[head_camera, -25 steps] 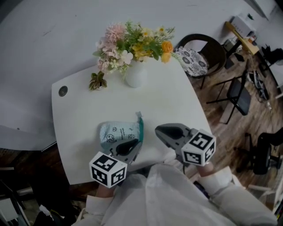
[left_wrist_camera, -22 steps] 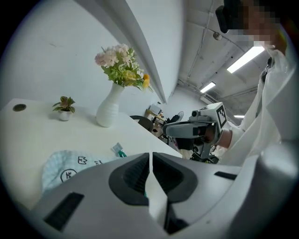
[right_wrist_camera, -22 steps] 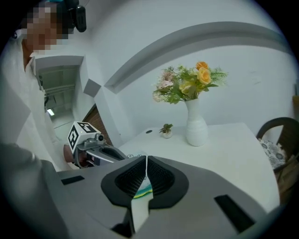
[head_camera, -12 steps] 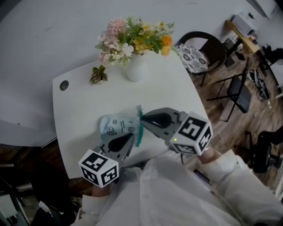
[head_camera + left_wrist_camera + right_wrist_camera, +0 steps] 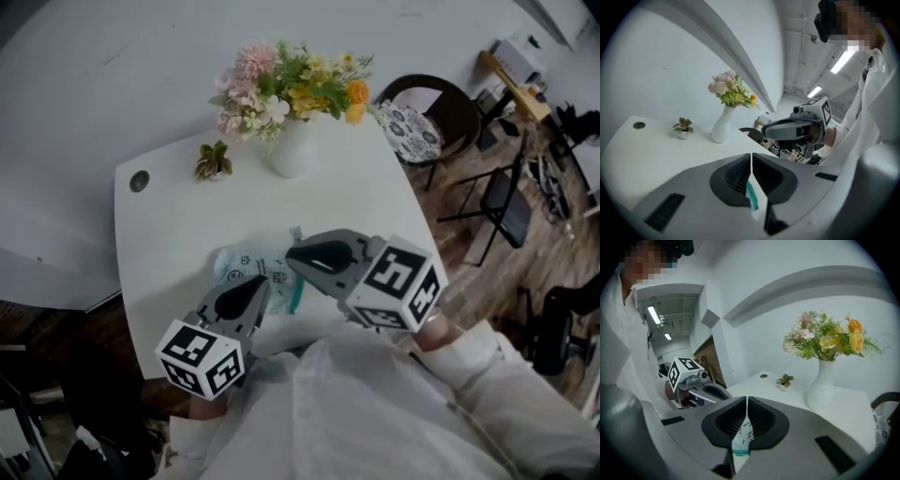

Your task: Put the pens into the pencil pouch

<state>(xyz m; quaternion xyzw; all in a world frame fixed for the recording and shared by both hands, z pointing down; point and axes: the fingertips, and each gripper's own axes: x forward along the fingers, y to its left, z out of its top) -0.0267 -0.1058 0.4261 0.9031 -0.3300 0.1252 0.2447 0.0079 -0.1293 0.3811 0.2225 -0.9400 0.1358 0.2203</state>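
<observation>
The left hand-held gripper is clamped on the pencil pouch at its teal zipper edge, and the right hand-held gripper pinches its printed lip. The pouch is between them over the table. No pens are visible, so the filling is probably all left to do

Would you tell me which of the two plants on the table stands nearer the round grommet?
The small potted plant; the white flower vase stands farther from the grommet.
</observation>
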